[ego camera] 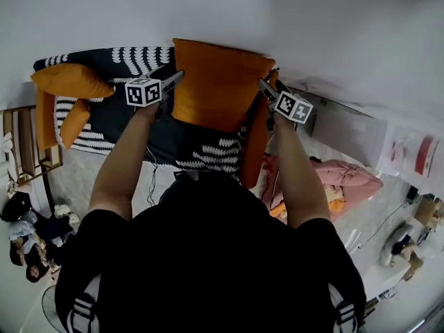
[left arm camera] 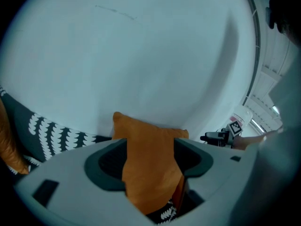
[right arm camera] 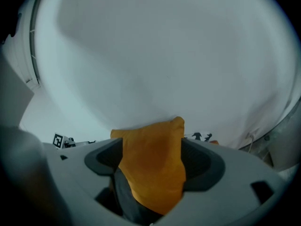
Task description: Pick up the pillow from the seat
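Standing on its lower edge at the far side of the seat (ego camera: 132, 127), the orange pillow (ego camera: 218, 82) leans back against the white wall (ego camera: 312, 26), and this upright pose leaves both of its side edges free to reach. The person makes use of this: the left hand-held gripper (ego camera: 177, 77) is at the left edge of the pillow and the right hand-held gripper (ego camera: 265, 87) is at the right edge, so the pillow is between the two tools. In the left gripper view the jaws are apart and the orange fabric fills the gap between them. It comes up to the pads but does not look pinched, so I judge that this gripper is not closed on it yet. The right gripper view gives the same picture: wide jaws, the pillow edge deep between them, no clear squeeze. Both tools point downward and away from the person, probably so that the pads take a thick part of the pillow and not only the seam. The seat has a dark cover with a white pattern, and other orange cushions (ego camera: 69, 82) lie at its left end, well apart from this pillow. The pillow seems to rest on the seat, so the lift is not yet done. The next step, in my judgement, is to close both pairs of jaws evenly.
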A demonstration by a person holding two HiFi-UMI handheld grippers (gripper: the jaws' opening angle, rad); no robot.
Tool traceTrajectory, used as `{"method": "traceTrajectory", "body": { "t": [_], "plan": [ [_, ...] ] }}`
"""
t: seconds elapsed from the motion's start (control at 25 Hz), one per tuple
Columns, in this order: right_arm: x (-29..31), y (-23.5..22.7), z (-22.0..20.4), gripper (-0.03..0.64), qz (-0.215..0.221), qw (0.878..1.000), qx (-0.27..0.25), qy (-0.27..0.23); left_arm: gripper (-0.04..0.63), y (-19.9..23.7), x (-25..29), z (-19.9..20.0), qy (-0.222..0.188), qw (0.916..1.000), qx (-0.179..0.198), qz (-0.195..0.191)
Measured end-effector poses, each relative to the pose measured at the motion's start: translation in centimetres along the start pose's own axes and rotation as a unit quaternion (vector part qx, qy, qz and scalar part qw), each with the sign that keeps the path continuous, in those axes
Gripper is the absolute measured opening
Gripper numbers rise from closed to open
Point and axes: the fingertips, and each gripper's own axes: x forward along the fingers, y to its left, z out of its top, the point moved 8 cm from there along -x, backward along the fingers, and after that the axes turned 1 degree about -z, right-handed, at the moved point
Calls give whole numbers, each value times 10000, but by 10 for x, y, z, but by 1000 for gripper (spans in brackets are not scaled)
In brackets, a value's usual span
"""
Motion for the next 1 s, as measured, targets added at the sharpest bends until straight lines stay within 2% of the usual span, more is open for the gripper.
{"method": "traceTrajectory", "body": {
  "t": [0.2, 0.48, 1.0],
  "plan": [
    [13, -6, -1, 391, 19, 10000, -13, 49, 331, 15, 18, 0, 24, 9999, -11, 130],
    [21, -13, -3, 399, 47, 9999, 19, 109, 347, 31, 38, -3, 73, 9994, -323, 108],
    [51, -26, -3, 425, 91, 9994, -23, 321, 391, 59, 72, 0, 380, 9990, -166, 193]
  ]
}}
